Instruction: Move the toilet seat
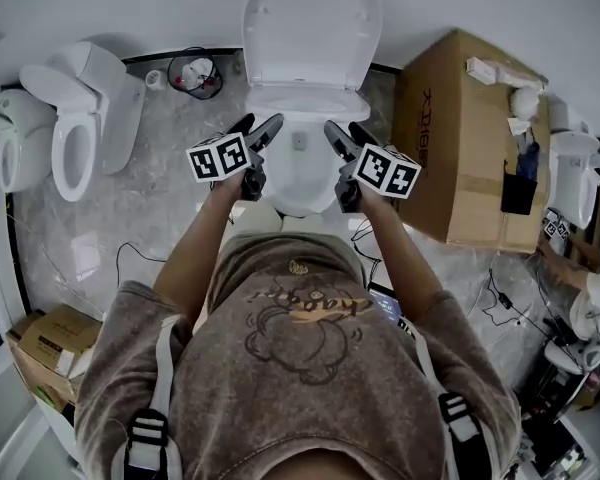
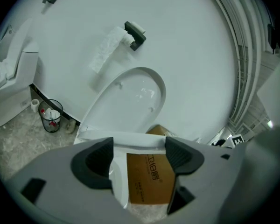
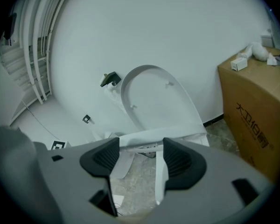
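From above, the person stands over the white ceramic bowl (image 1: 302, 173). The left hand-held gripper (image 1: 261, 124) and the right hand-held gripper (image 1: 344, 130) flank its front. The white plastic toilet seat (image 1: 305, 100) appears part-raised between them, below the white oval lid (image 1: 310, 18), which leans upright on the pale wall (image 1: 130, 8). A brown cardboard box (image 1: 470, 138) stands just beside the toilet. In the left gripper view the jaws stand apart. The seat's thin edge lies against the left pad, and the box shows through the gap to the other pad, so nothing is clamped. In the right gripper view it is much the same: the jaws are released, the seat's edge runs beside the right pad, and the marbled grey floor (image 3: 135, 190) is visible between. As I see it, the risk is that the seat only rests on the loose jaws. If one side rises faster than the other, it could slide off and slam down onto the bowl, or twist at the hinge.
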Demonstrator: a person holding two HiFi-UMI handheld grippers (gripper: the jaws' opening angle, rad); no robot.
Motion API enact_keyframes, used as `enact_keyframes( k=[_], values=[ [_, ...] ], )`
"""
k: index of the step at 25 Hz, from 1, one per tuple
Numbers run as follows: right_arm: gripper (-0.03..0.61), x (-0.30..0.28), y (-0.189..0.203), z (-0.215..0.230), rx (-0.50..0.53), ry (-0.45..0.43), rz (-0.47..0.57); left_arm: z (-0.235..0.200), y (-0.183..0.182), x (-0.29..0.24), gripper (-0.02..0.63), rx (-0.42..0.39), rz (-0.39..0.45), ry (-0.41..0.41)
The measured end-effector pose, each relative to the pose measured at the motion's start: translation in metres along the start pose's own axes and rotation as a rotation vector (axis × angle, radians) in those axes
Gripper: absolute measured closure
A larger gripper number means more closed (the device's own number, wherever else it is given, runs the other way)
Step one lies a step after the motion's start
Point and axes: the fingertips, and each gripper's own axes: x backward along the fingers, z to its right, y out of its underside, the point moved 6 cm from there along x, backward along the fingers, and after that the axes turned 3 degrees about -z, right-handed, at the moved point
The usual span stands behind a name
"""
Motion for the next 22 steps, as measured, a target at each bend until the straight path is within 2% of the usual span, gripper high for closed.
enact_keyframes(
  k=[12, 22],
  values=[
    [0.296, -0.01, -0.02, -0.006, 0.01, 0.026, 0.02, 0.0, -0.022, -0.008, 0.262, 0.027, -0.019, 0.029],
    [0.296, -0.022, -0.044, -0.009, 0.021, 0.033, 0.045, -0.001, -0.045, -0.02, 0.261, 0.044, 0.007, 0.028]
  ],
)
